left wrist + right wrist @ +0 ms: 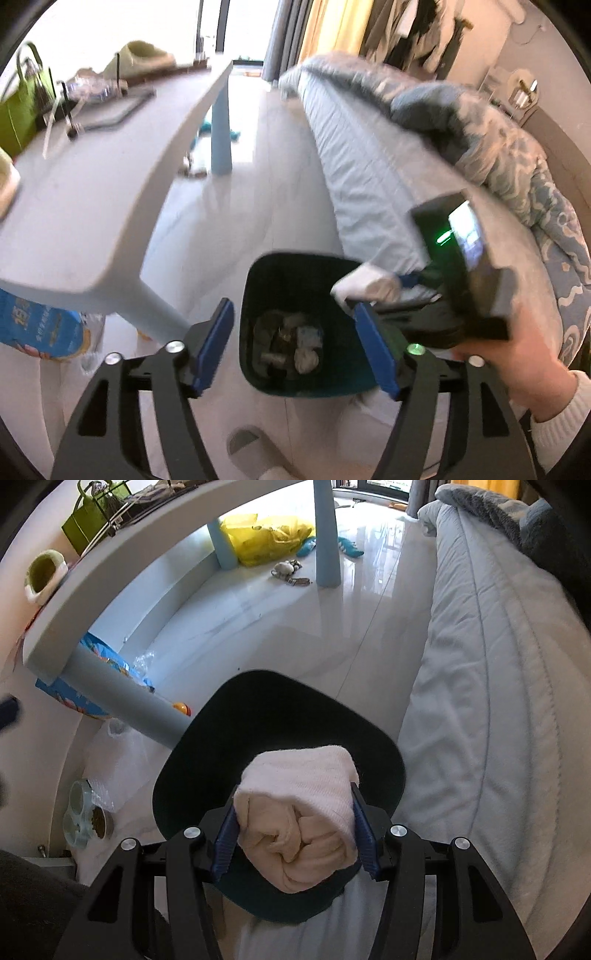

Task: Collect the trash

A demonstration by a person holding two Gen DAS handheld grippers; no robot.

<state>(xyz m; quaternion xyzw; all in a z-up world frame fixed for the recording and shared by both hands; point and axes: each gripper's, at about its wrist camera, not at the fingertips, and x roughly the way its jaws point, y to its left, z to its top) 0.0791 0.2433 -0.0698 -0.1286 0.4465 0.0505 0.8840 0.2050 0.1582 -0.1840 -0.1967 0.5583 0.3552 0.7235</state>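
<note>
Right wrist view is showing the right gripper pinching a rolled white wad directly over the dark bin beside the bed; the left gripper is hanging empty, jaws spread; next I judge the right jaws should be parting to drop it in.

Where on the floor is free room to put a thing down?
Free: the shiny floor between the table leg and the bed, beyond the bin. Crowded: under the table, with a yellow bag, toys and a blue packet.
</note>
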